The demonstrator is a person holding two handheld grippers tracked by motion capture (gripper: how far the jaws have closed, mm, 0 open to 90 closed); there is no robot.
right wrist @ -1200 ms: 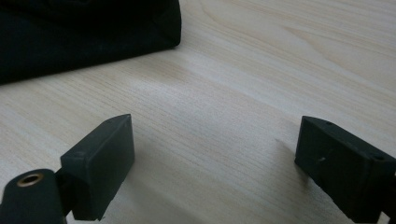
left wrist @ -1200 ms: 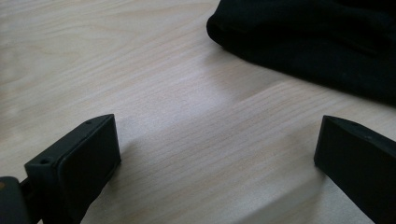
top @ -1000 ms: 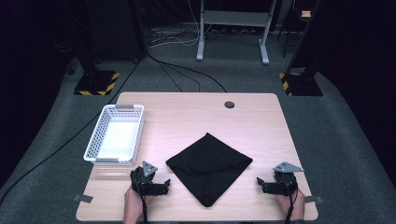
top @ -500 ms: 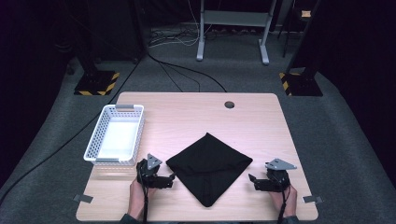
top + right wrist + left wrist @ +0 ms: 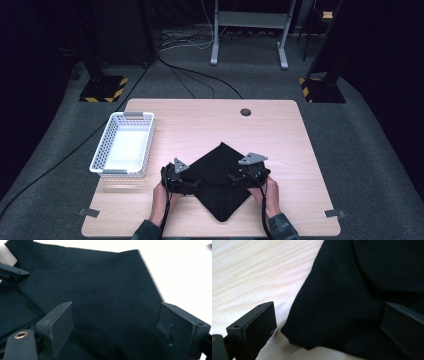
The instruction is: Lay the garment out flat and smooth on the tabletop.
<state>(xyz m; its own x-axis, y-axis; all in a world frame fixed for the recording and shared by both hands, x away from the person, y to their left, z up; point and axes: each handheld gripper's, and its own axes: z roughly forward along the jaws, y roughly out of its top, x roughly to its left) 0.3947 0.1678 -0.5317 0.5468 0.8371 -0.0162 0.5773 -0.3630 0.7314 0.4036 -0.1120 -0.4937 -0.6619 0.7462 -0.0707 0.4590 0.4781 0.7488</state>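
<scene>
A black cloth (image 5: 220,159) lies as a diamond on the wooden table (image 5: 210,120), near its front edge. My left gripper (image 5: 196,187) is at the cloth's left corner, jaws pointing right. In the left gripper view (image 5: 329,315) the jaws stand wide apart, with the cloth's (image 5: 362,277) rounded corner lying between them on the wood, untouched by the pads. My right gripper (image 5: 233,178) is over the cloth's right part, jaws pointing left. Seen in the right gripper view (image 5: 120,315), its jaws are open just above the flat cloth (image 5: 100,277), gripping nothing.
A white perforated basket (image 5: 118,173) stands empty at the table's left side, close to my left hand. A round cable hole (image 5: 245,112) sits at the table's back edge. Bare wood runs behind and to the right of the cloth. Floor cables and stands lie beyond the table.
Both hands have moved inward. The right gripper has come left from the table's right edge onto the cloth, and the left gripper has slid right to the cloth's left corner.
</scene>
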